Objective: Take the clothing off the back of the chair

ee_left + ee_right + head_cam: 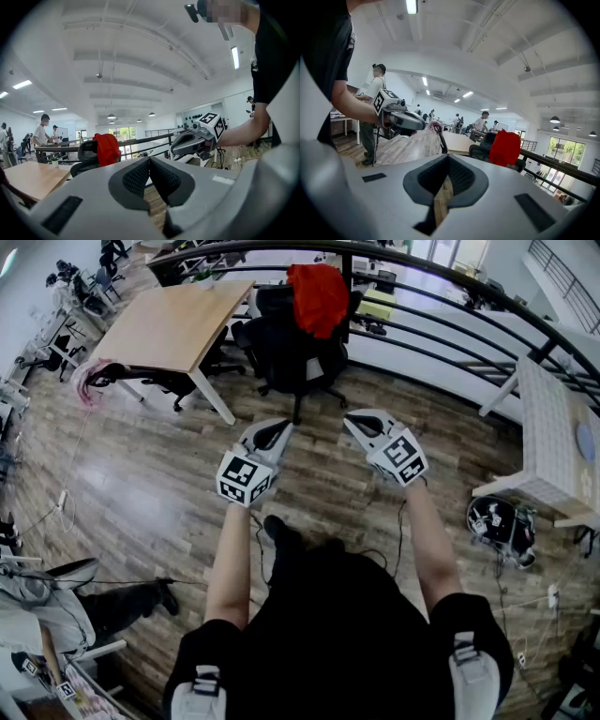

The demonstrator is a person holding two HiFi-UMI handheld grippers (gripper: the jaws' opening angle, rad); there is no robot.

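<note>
A red garment (319, 298) hangs over the back of a black office chair (286, 352) at the far middle of the head view. Both grippers are held out level over the wooden floor, well short of the chair. My left gripper (279, 427) is shut with nothing in it, and so is my right gripper (356, 420). In the left gripper view the garment (107, 149) shows beyond the closed jaws, left of centre, with the right gripper (192, 140) alongside. In the right gripper view the garment (504, 148) lies ahead and to the right, the left gripper (405, 119) to the left.
A wooden desk (173, 324) stands left of the chair. A dark curved railing (450, 329) runs behind it. A white table (553, 446) is at the right, with black gear (497, 521) on the floor beside it. People stand far off by other desks.
</note>
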